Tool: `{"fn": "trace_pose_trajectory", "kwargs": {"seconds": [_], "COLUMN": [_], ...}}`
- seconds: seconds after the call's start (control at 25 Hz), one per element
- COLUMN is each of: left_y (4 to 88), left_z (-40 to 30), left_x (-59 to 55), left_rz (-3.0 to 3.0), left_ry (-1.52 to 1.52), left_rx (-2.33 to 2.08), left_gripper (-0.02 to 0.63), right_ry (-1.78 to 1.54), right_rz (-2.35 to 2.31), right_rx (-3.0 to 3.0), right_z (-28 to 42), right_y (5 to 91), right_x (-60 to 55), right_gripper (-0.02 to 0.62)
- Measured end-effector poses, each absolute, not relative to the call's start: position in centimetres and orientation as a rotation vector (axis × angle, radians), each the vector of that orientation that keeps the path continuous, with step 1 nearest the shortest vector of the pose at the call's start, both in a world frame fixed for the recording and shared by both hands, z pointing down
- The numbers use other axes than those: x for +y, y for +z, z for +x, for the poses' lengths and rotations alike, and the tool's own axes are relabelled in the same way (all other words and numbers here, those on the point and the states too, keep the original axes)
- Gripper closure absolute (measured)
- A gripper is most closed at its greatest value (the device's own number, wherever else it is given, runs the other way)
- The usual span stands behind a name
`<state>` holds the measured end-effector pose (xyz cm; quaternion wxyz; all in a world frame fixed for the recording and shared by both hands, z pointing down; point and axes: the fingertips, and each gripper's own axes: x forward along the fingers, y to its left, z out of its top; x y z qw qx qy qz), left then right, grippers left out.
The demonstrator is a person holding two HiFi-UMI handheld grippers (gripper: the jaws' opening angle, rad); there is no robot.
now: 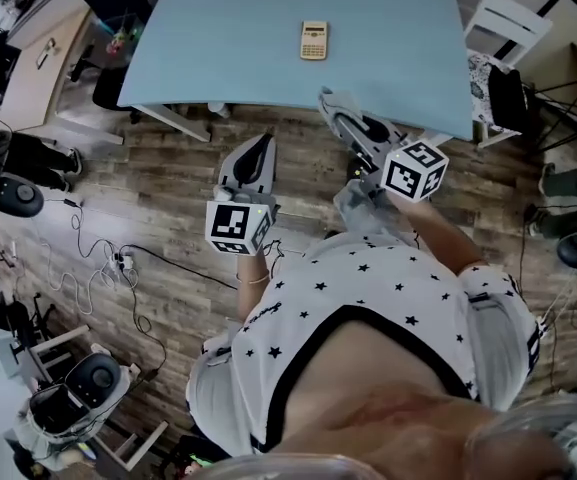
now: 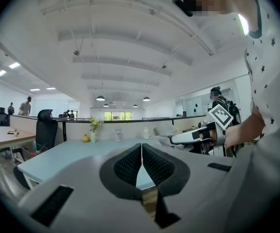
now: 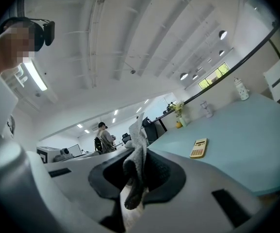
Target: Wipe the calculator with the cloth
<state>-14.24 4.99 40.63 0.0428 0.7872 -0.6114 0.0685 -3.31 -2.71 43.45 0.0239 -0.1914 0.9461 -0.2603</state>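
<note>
My left gripper [image 2: 141, 155] hangs short of the blue table [image 1: 218, 48], its jaws pressed together on nothing. The calculator [image 1: 314, 40] lies flat on the tabletop ahead of both grippers, nearer the right one but apart from it. My right gripper [image 3: 139, 171] is clamped on the grey cloth [image 3: 139, 141].

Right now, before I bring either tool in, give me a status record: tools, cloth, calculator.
left tool: shut, empty, short of the table
right tool: shut on cloth
cloth state: grey, pinched between the jaws, sticking up
calculator: flat on the table, untouched, ahead of both tools
wiping: not yet begun
</note>
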Motion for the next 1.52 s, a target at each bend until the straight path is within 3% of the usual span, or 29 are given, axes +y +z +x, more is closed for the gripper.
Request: {"fn": "trace_pose_trajectory", "kwargs": {"seconds": [0.48, 1.52], "left_y": [41.4, 43.0], "left_z": [-17.6, -19.9], "left_x": [-4.1, -22.0], "left_rz": [2.343, 2.287], "left_ry": [0.233, 0.263], "left_rx": [-1.917, -1.904], "left_gripper": [0.575, 0.575], "right_ry": [-0.867, -0.945], "right_rz": [-0.526, -0.660], "right_rx": [2.944, 2.995], "right_z": [-7.3, -7.9], "right_y": [44.6, 48.7], "right_x": [-12.8, -30.4], "right_gripper": [0.552, 0.552]}}
